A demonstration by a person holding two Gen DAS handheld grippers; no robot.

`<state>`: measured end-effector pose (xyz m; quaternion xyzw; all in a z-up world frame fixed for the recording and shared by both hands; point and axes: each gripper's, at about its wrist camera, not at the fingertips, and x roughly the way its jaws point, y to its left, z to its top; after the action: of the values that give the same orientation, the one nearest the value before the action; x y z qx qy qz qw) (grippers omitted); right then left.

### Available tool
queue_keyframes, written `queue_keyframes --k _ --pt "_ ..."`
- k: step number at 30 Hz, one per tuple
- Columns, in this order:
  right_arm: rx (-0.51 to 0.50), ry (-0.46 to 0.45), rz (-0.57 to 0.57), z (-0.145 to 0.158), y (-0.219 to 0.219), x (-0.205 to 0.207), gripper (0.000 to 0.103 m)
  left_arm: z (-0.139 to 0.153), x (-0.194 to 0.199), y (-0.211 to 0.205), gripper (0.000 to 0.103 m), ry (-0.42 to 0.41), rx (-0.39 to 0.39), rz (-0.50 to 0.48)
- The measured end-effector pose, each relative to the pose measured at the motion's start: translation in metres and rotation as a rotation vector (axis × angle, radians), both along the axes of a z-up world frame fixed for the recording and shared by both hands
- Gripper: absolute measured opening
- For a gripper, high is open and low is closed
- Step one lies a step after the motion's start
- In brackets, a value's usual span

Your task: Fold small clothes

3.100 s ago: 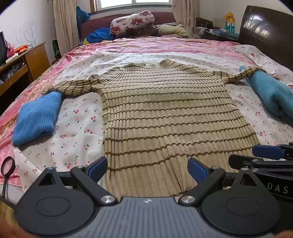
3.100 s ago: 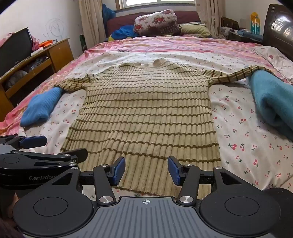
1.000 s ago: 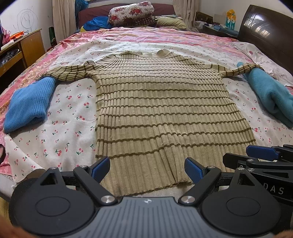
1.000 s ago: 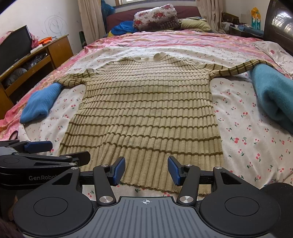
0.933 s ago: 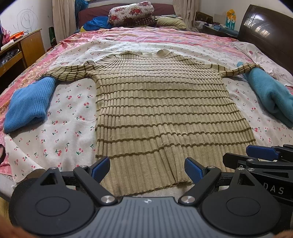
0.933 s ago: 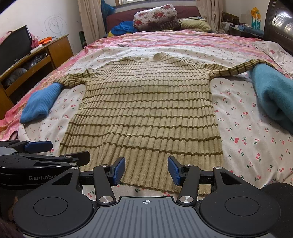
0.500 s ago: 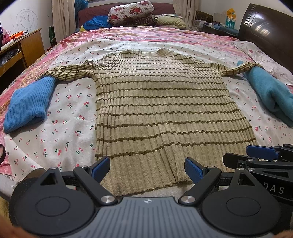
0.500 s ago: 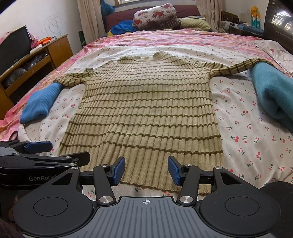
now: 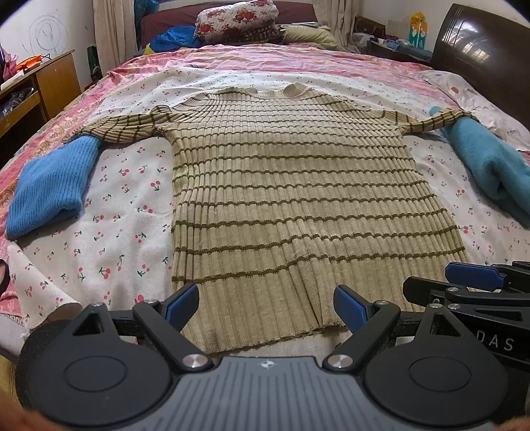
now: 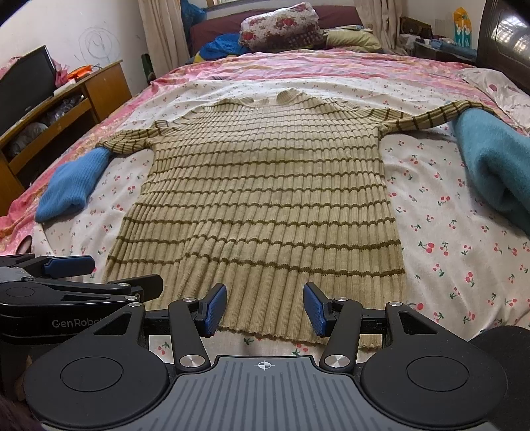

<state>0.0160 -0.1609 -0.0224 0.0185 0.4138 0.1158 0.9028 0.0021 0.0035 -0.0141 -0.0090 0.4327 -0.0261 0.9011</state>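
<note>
Left gripper (image 9: 265, 306) and right gripper (image 10: 265, 310) gape wide, empty, at the bed's near edge. Ribbed tan sweater (image 9: 291, 199) lies flat mid-bed on the cherry-print sheet (image 9: 116, 205). Blue knit (image 9: 49, 189) overlaps its left cuff, teal fleece (image 10: 490, 165) its right. Floral pillow (image 10: 278, 28) far end.

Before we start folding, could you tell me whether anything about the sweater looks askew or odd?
The striped sweater lies flat, but both sleeve ends disappear under folded knits: the blue one and the teal one.
</note>
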Motion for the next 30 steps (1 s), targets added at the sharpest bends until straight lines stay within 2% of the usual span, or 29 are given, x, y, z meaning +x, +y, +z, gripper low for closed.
queue_keyframes --k 30 --pt "-0.012 -0.005 -0.004 -0.0005 -0.0030 0.0012 0.051 0.0014 0.0042 -0.0062 0.092 0.004 0.010 -0.018"
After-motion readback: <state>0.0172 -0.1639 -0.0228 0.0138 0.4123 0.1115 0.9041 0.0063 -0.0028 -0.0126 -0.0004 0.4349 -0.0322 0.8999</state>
